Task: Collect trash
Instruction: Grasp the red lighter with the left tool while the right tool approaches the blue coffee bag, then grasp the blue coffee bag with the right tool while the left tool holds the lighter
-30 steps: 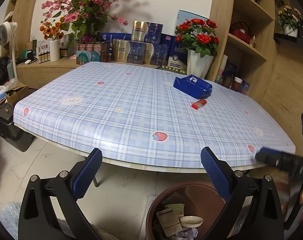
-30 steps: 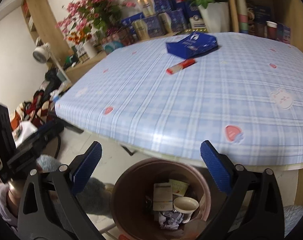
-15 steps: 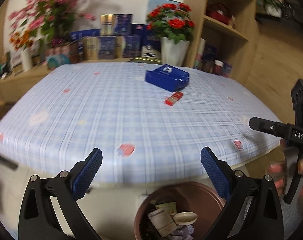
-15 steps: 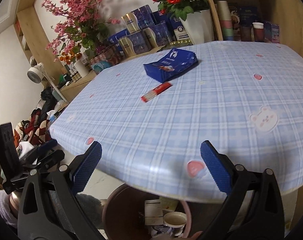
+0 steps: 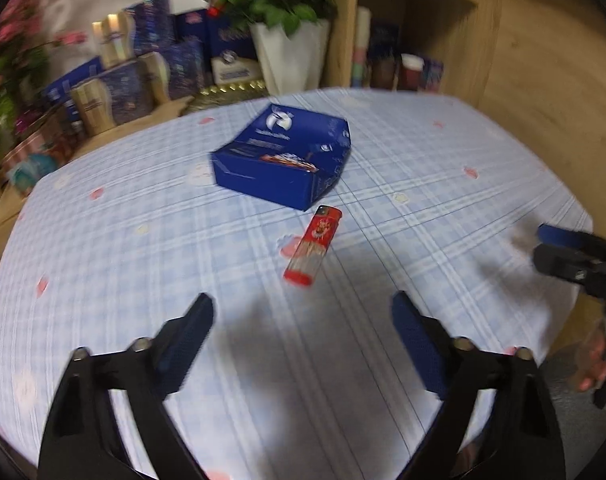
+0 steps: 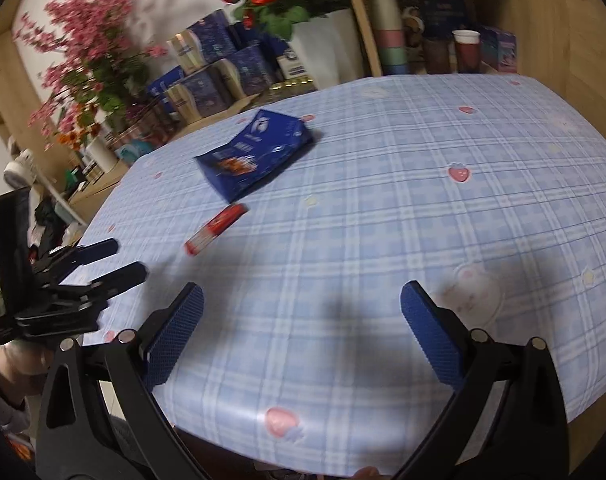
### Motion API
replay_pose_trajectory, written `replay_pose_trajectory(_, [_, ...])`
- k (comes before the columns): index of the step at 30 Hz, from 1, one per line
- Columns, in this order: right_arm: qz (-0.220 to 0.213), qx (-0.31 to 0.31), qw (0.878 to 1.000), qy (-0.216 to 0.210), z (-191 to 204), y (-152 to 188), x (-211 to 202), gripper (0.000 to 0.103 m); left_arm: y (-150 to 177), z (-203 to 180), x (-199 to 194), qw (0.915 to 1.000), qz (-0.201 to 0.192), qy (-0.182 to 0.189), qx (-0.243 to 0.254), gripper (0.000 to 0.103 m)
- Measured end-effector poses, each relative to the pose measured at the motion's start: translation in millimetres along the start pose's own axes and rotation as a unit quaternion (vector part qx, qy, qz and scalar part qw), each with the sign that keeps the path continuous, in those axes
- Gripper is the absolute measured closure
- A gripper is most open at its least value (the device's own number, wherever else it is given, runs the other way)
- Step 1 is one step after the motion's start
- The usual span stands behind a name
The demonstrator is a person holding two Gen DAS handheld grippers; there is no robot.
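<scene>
- Grippers first: your left gripper (image 5: 303, 316) has its blue-padded fingers (image 5: 187, 340) spread wide with nothing between them, and your right gripper (image 6: 301, 312) is spread just as wide, also holding nothing.
- Compared with a second ago, both grippers have risen and moved forward: the brown waste bin that filled the bottom of each view is gone from sight, and the blue plaid cloth-covered surface (image 5: 103, 264) now lies under both pairs of fingers.
- The small red lighter-shaped piece of trash (image 5: 313, 245) lies flat on the surface, ahead of your left fingers and roughly centred between them; it looks much nearer than before.
- The dark blue cardboard box (image 5: 283, 160) sits just beyond the red piece, close to it but apart.
- From the right wrist view, the red piece (image 6: 215, 229) lies ahead and to the left, and the blue box (image 6: 255, 160) is beyond it.
- Your left gripper (image 6: 115, 258) shows at the left edge of that view, fingers over the surface's edge.
- Both views are motion-blurred.
</scene>
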State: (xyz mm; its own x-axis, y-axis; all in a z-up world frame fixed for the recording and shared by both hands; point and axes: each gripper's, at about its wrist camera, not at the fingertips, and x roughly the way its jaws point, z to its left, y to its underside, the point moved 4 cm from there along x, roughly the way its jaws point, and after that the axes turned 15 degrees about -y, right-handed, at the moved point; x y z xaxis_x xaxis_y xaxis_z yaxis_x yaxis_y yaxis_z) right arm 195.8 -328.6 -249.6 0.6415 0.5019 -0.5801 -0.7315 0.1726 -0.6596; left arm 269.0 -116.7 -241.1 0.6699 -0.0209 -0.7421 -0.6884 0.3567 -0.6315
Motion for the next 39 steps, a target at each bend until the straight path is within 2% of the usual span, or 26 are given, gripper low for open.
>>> replay_pose_trajectory(1, [0.0,0.005,1.0,0.004,-4.1,-3.3,1.1,0.006,-5.3,-3.0,10.2,0.9999,0.008,0.001,0.009,0.03])
replay_pose_trajectory(4, [0.005,0.018,1.0,0.006,-16.1,-11.8,6.4,0.006,-17.3,-11.5,37.6,0.9991,0.029,0.004,0.03,0.037])
replay_pose_trajectory(12, [0.025,0.04,0.999,0.007,-30.0,-23.9,26.4,0.006,-27.5,-33.7,71.4,0.9949,0.056,-0.002,0.084,0.044])
replay_pose_trajectory(15, [0.034,0.039,0.999,0.002,-29.4,-28.9,35.3,0.006,-28.8,-31.5,74.9,0.9955,0.058,0.005,0.074,0.048])
replay_pose_trajectory(17, [0.041,0.035,0.999,0.0,-27.8,-32.4,43.2,0.006,-28.1,-30.6,74.2,0.9956,0.062,0.019,0.068,0.057])
replay_pose_trajectory(19, [0.047,0.037,0.998,-0.009,-26.8,-36.9,51.7,0.006,-27.7,-31.7,71.1,0.9953,0.058,0.026,0.073,0.081])
replay_pose_trajectory(22, [0.054,0.04,0.997,-0.029,-24.4,-43.9,64.5,0.006,-23.6,-33.1,67.6,0.9953,0.052,0.031,0.076,0.081])
replay_pose_trajectory(24, [0.056,0.042,0.997,-0.045,-21.9,-49.8,73.0,0.006,-18.2,-30.3,65.2,0.9959,0.052,0.042,0.061,0.081])
replay_pose_trajectory(28, [0.063,0.051,0.994,-0.072,-18.0,-63.0,98.6,0.006,-10.2,-6.8,59.3,0.9966,0.059,0.057,-0.004,0.081])
replay_pose_trajectory(31, [0.062,0.064,0.992,-0.089,-16.7,-74.3,115.2,0.015,-5.8,17.7,47.8,0.9956,0.051,0.056,-0.055,0.081])
replay_pose_trajectory(35, [0.049,0.077,0.991,-0.103,-15.6,-92.5,138.6,0.019,-1.1,49.7,35.4,0.9919,0.04,0.051,-0.11,0.081])
replay_pose_trajectory(39, [0.049,0.087,0.99,-0.1,-15.9,-104.5,162.4,0.024,1.3,72.1,27.6,0.9891,0.032,0.042,-0.137,0.081])
